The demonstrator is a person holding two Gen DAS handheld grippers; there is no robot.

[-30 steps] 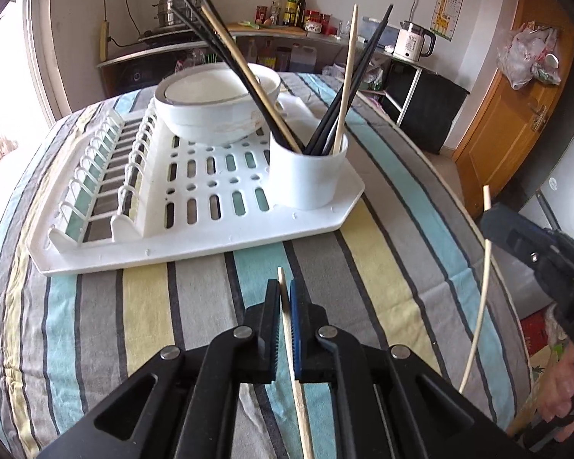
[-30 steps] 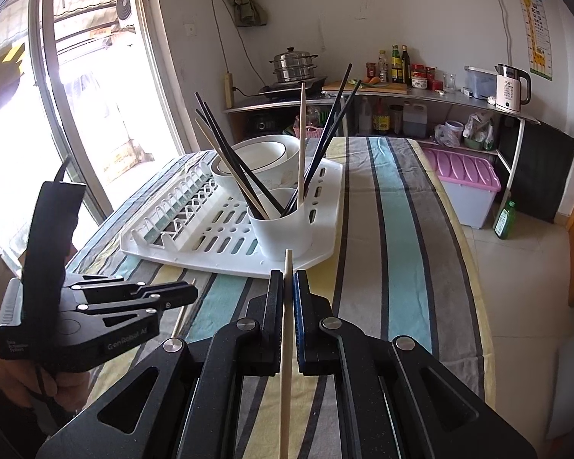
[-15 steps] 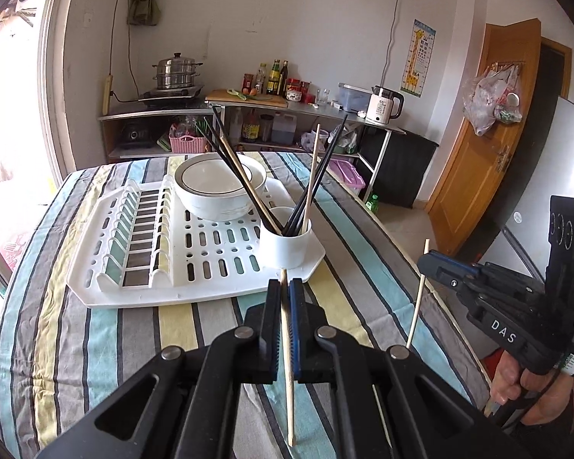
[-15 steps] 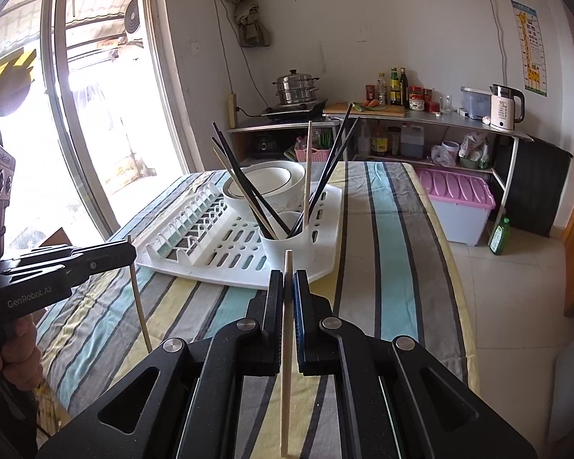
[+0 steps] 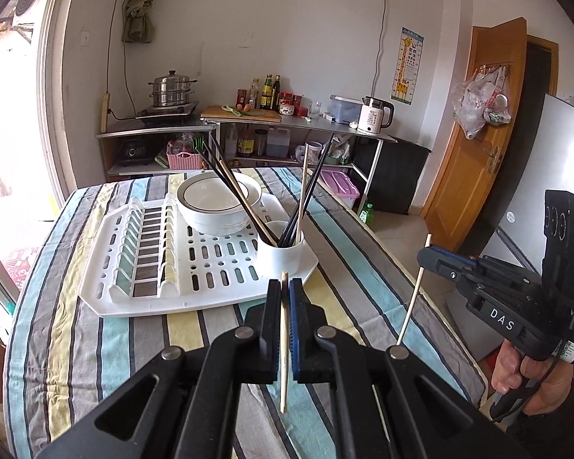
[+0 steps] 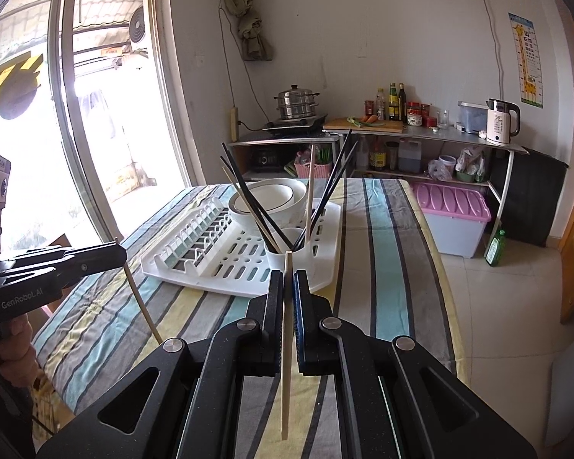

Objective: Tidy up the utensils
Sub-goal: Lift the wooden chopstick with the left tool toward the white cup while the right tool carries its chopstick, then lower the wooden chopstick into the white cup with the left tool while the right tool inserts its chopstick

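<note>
My left gripper [image 5: 284,287] is shut on a pale wooden chopstick [image 5: 283,367], held upright above the striped tablecloth. My right gripper [image 6: 288,281] is shut on a second wooden chopstick [image 6: 284,382], also upright. Each view catches the other: the right gripper [image 5: 426,256] with its chopstick [image 5: 411,302] at the right, the left gripper [image 6: 118,254] with its chopstick [image 6: 141,302] at the left. Ahead of both stands a white utensil cup [image 5: 281,258] [image 6: 283,254] with several black and wooden chopsticks, on the near corner of a white drying rack [image 5: 164,290] [image 6: 218,271].
A white bowl [image 5: 214,214] sits at the back of the rack. The table edge [image 5: 432,306] drops off at the right to a tiled floor. Behind the table a metal shelf [image 5: 287,124] carries a steamer pot, bottles and a kettle. A pink-lidded bin [image 6: 453,206] stands on the floor.
Both grippers have risen and drawn back from the rack, each carrying its chopstick. The left one rose more, so the rack now looks smaller and lower in its view.
</note>
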